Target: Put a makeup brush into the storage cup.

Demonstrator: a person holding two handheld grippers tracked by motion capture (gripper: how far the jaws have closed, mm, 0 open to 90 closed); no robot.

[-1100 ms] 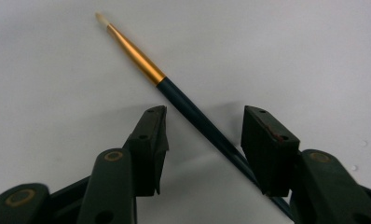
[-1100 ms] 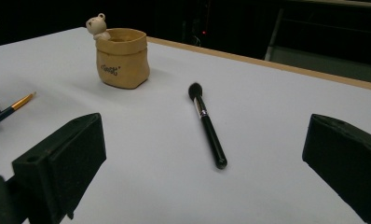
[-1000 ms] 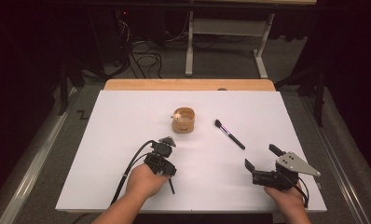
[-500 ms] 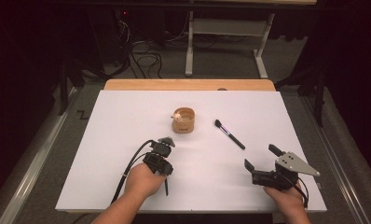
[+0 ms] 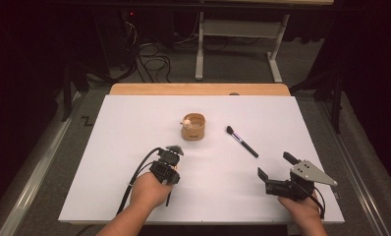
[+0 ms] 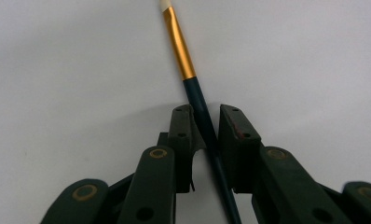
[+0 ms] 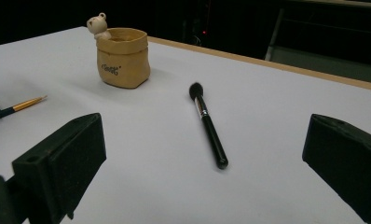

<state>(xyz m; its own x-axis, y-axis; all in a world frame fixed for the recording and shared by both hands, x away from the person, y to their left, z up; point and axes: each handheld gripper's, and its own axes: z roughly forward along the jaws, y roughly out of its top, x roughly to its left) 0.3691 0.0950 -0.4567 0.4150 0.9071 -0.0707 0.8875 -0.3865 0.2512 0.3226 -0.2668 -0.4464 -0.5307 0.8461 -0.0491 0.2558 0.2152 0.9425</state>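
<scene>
A thin brush (image 6: 179, 42) with a gold ferrule and dark teal handle lies on the white table. Its handle runs between the jaws of my left gripper (image 6: 206, 114), which have just been closing. The left pad is against the handle and a sliver of gap shows at the right pad. In the high view the left gripper (image 5: 173, 151) sits near the table's front left of centre. My right gripper (image 5: 276, 165) stands wide open at the front right, with nothing between its jaws. A black makeup brush (image 7: 208, 126) lies ahead of it, and the thin brush (image 7: 27, 103) lies to the left.
A small tan pouch-shaped cup (image 5: 193, 127) with a bear figure (image 7: 98, 24) on its rim stands mid-table, beyond both grippers. The black makeup brush (image 5: 242, 141) lies to its right. The white tabletop (image 5: 125, 128) ends in a wooden strip (image 5: 198, 89) at the far edge.
The left gripper's jaws have drawn in around the thin brush's handle. Neither hand has shifted, and the right gripper stays as wide as before.
</scene>
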